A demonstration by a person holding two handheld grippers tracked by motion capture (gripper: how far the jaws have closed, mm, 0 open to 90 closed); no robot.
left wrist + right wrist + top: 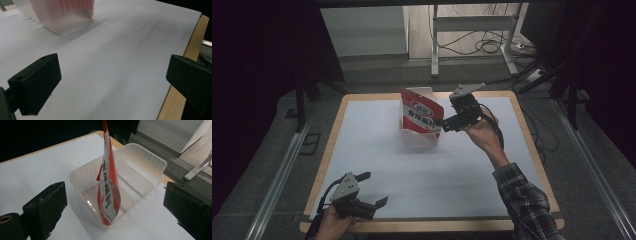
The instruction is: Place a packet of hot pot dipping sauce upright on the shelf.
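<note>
White paper covers a wooden table [532, 150]. Red-and-white snack pouch [109, 192] stands on edge in a clear plastic tub [150, 167], propped by its wall. Right gripper [452, 121], just beside tub, jaws apart (apparently released). Left gripper [369, 189], well away w/ jaws spread, idle.

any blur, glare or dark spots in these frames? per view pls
High view: surroundings very dark, table evenly lit, red pouch print too small to read. Left gripper view: translucent container soft and out of focus, near black jaws sharper. Right gripper view: pouch and container fairly sharp, faint glare on the plastic floor, dark top left.
</note>
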